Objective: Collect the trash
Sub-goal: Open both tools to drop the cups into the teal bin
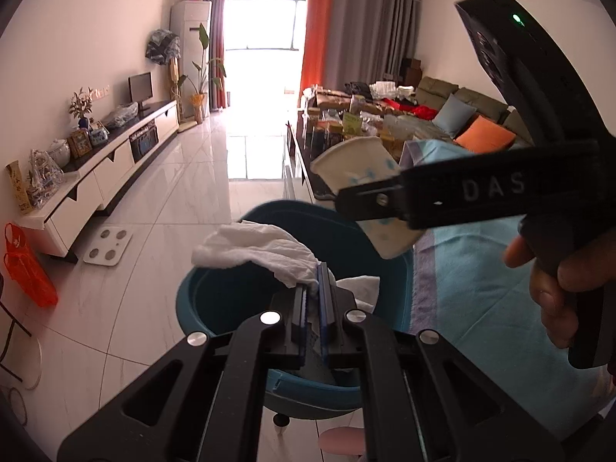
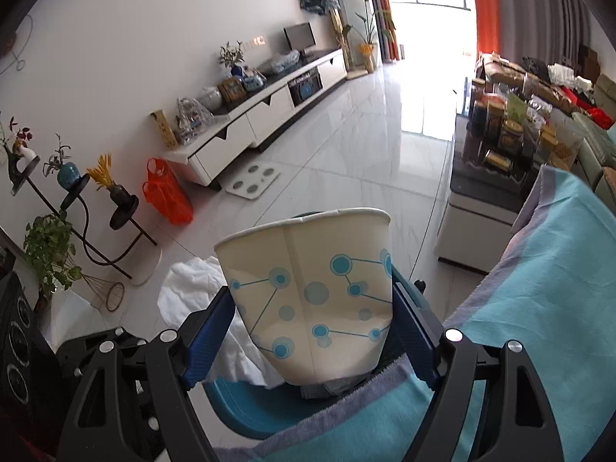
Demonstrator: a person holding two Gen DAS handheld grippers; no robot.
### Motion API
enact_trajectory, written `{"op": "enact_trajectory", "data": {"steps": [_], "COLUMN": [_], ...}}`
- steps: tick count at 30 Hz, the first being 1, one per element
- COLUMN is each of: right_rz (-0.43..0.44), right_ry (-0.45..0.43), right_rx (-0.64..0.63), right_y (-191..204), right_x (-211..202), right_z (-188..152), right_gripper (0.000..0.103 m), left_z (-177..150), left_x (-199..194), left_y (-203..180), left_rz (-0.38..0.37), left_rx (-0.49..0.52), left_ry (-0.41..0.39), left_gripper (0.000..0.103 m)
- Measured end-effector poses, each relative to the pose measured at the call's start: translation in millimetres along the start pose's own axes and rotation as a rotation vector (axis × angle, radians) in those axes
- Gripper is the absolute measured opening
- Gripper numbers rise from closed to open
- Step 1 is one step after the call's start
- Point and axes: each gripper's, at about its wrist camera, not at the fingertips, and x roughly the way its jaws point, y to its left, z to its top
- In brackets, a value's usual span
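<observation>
The teal bin is your landmark: a round, smooth plastic tub on the glossy tiled floor, its mouth open and, as far as you can see, nothing dropped in yet beyond what hangs over it. Beside the bin, touching its far side, lies the turquoise cloth with a lilac border, soft and slightly napped, covering the surface you work from.

Both pieces of trash are already picked up and carried to the bin; the release is what remains, and whether more rubbish waits elsewhere you cannot tell from here.

Directly above the bin's mouth, your left gripper has its jaws pressed together on a white tissue, thin, crumpled and limp, which drapes forward over the rim.

Above the bin's far edge, your right gripper has its jaws spread wide yet bearing on both sides of a paper cup, so they pinch it. The cup is cream, smooth-walled, printed with blue dots and lines, tilted with its rolled lip away from you and its wall dented flat along a crease.
</observation>
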Motion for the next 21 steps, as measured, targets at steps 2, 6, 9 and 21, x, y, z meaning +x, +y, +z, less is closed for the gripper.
{"op": "enact_trajectory", "data": {"steps": [2, 6, 9, 21], "right_rz": [-0.007, -0.011, -0.008, 0.026], "right_ry": [0.015, 0.052, 0.072, -0.02], "right_rx": [0.005, 0.014, 0.016, 0.079], "right_y": [0, 1, 4, -10], "right_x": [7, 23, 30, 1], "right_z": [3, 8, 10, 13], "right_gripper": [0.078, 0.079, 0.079, 0.09], "left_z": [2, 0, 1, 2], "left_x": [12, 37, 51, 47], "left_y": [-1, -2, -2, 16], "left_rz": [0.001, -0.001, -0.004, 0.028], "left_rx": [0.0, 0.002, 0.002, -0.037], "left_ry": [0.019, 0.057, 0.076, 0.028], "left_gripper": [0.005, 0.007, 0.012, 0.064]}}
